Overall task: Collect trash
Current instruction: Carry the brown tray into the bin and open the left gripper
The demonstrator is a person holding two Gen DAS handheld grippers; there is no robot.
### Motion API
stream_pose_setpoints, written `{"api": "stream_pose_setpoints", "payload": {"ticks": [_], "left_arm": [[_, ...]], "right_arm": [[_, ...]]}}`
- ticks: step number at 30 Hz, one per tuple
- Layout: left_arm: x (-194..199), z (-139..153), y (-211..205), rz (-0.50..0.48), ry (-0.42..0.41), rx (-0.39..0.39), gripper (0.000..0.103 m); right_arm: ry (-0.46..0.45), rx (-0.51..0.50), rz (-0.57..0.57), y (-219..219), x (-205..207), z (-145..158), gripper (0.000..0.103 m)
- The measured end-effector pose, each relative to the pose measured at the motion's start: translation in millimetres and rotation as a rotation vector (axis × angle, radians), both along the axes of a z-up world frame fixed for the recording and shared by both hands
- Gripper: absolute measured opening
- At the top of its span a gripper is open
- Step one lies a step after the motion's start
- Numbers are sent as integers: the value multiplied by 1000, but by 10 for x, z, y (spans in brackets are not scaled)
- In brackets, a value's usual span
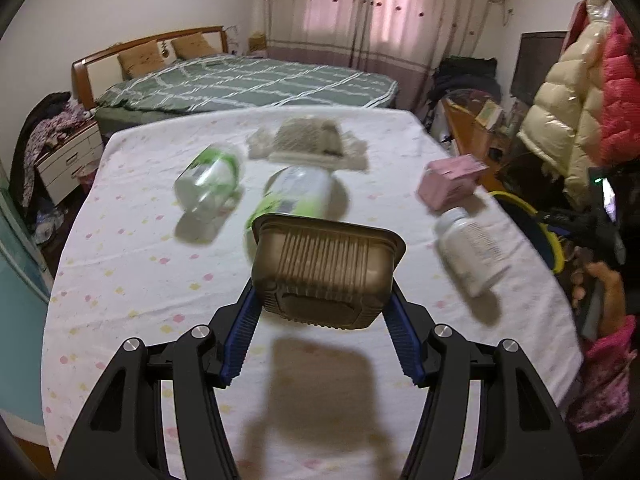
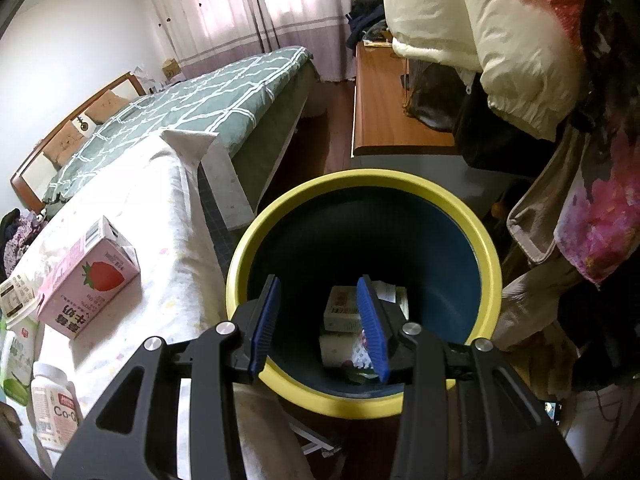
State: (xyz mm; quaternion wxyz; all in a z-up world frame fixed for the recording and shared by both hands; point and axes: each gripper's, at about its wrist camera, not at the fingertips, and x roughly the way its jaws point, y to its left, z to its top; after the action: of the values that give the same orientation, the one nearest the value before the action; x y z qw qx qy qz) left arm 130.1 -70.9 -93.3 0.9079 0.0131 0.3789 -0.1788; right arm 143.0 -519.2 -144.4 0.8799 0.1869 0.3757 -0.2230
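My left gripper (image 1: 324, 300) is shut on a brown ribbed plastic tray (image 1: 326, 268) and holds it above the white spotted tablecloth (image 1: 132, 280). On the cloth lie a clear jar with a green label (image 1: 210, 182), a green-and-white bottle (image 1: 298, 194), a pink strawberry milk carton (image 1: 450, 182) and a white pill bottle (image 1: 472, 250). My right gripper (image 2: 320, 320) is open and empty, above the mouth of a bin with a yellow rim (image 2: 240, 256) beside the table. Small boxes (image 2: 344, 308) lie at the bin's bottom. The carton (image 2: 88, 280) and pill bottle (image 2: 52, 404) also show in the right wrist view.
A crumpled grey wrapper (image 1: 308, 140) lies at the table's far end. A bed with green checked bedding (image 1: 248, 84) stands beyond. A wooden desk (image 2: 392, 108) and hanging puffy coats (image 2: 500, 40) crowd the right side, close to the bin.
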Motion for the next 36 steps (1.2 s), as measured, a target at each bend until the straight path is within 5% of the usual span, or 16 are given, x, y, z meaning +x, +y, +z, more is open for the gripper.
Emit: {"api": "stream_pose_setpoints", "payload": {"ticks": [16, 36], "left_arm": [[272, 464, -1520, -255, -47, -41, 60], [609, -97, -3939, -489, 116, 44, 60]], "right_arm": [[-72, -38, -21, -287, -595, 211, 38], [-64, -5, -60, -741, -1042, 49, 43]]}}
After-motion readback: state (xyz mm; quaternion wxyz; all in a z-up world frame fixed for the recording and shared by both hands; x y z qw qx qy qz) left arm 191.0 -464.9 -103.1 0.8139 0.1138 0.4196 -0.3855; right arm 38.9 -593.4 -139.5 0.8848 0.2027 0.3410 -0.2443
